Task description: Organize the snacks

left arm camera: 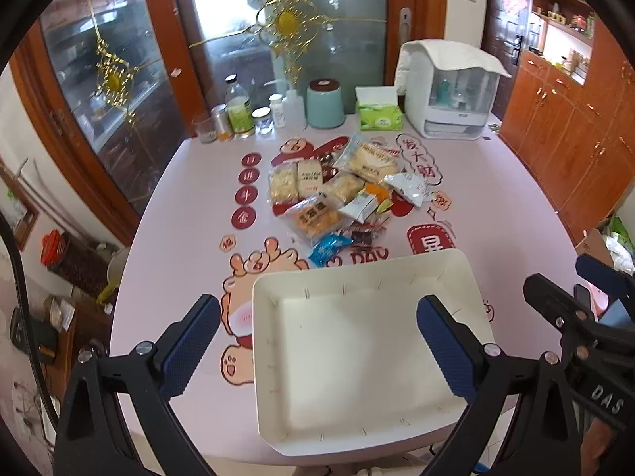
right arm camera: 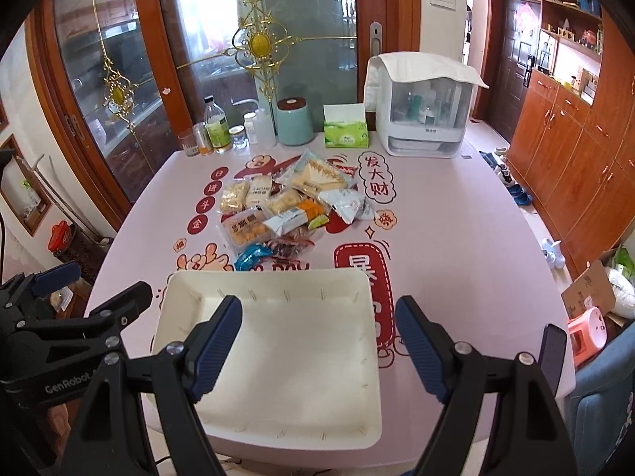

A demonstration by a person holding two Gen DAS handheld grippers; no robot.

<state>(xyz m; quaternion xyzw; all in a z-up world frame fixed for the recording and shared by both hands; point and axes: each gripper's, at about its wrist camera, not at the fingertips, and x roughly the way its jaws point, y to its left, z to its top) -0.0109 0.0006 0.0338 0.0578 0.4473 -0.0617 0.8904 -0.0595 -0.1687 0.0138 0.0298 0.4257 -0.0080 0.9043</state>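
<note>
A pile of snack packets [left arm camera: 337,194] [right arm camera: 289,206] lies in the middle of the pink table, with a blue packet [left arm camera: 329,248] [right arm camera: 252,258] at its near edge. An empty white tray [left arm camera: 369,349] [right arm camera: 278,353] sits at the near end of the table, just in front of the pile. My left gripper [left arm camera: 317,341] hovers open over the tray's left part, holding nothing. My right gripper [right arm camera: 317,341] hangs open above the tray's right rim, also empty. Each gripper shows at the edge of the other's view.
Along the far edge of the table [left arm camera: 178,246] stand bottles and jars [left arm camera: 238,115], a teal canister [left arm camera: 325,103], a green tissue pack [left arm camera: 379,113] and a white storage box [left arm camera: 448,91]. A glass door is behind; wooden cabinets [right arm camera: 575,139] are on the right.
</note>
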